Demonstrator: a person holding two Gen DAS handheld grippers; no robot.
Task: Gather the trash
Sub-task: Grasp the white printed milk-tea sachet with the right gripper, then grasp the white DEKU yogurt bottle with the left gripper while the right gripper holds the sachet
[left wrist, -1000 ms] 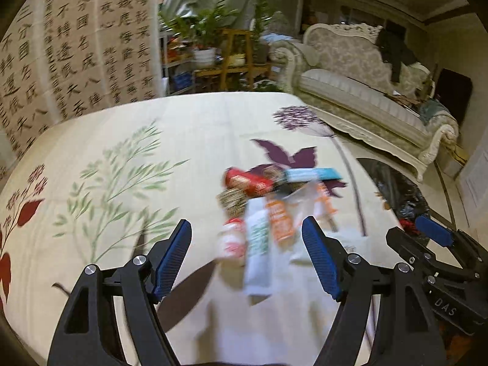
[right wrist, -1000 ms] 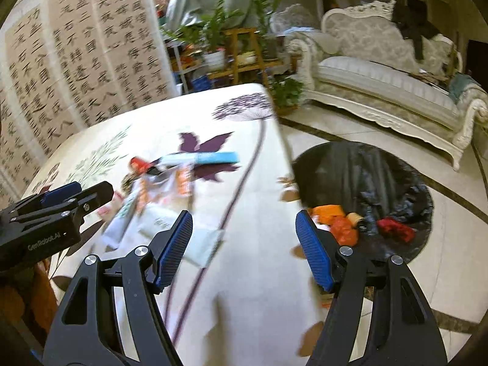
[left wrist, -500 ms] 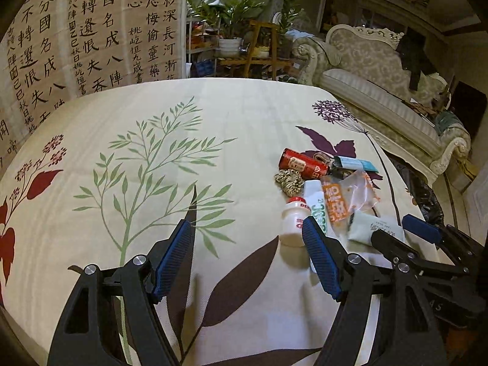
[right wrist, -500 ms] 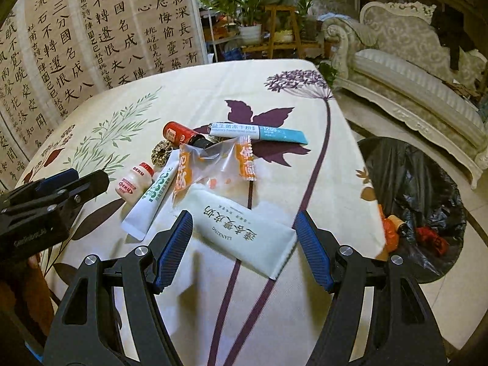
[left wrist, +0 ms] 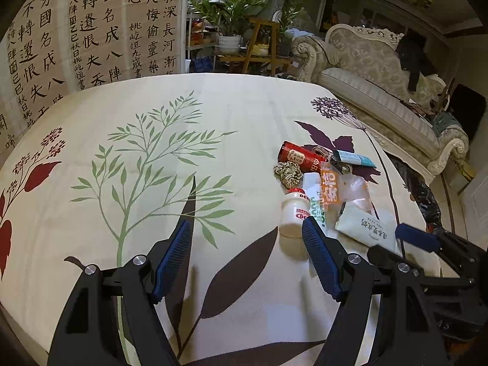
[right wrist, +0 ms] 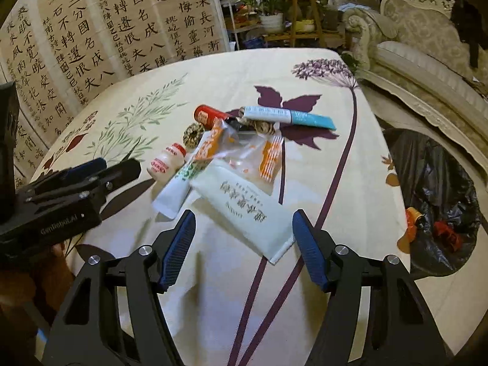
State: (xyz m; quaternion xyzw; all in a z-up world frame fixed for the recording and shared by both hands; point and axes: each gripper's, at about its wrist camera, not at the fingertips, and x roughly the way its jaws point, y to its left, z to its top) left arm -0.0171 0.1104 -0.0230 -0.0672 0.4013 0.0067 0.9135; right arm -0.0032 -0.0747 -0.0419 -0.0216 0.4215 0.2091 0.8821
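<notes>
A: Your right tongs (right wrist: 243, 248) are spread wide and hold nothing. Over the last second they swung off the black trash bag (right wrist: 433, 180) and came in low on the pile, so the white flat packet (right wrist: 244, 204) now lies just ahead of them at twelve o'clock, its near corner between the blue fingers (right wrist: 308, 251).

B: And the left?

A: Your left tongs (left wrist: 248, 253) are also wide open and empty. They moved left across the worktop (left wrist: 213, 122), and the pile that sat between their fingers a second ago is now off at one o'clock. The small yogurt-drink bottle (left wrist: 293, 213) lies just beside the right-hand finger, not between the two.

B: What's beyond that?

A: Going farther out in the right view: the white tube (right wrist: 180, 183) touching the bottle, the clear orange-printed wrapper (right wrist: 244, 152) on top of the packet's far end, then the gold scrunchie-like ring (right wrist: 193, 133), the red can (right wrist: 209, 116) and the teal-and-white box (right wrist: 289, 116). The bag sits on the floor at three o'clock with a few orange and red pieces already in it.

B: So what's the state of play?

A: I judge you're lined up for the packet next; most of the trash is still on the worktop.
</notes>
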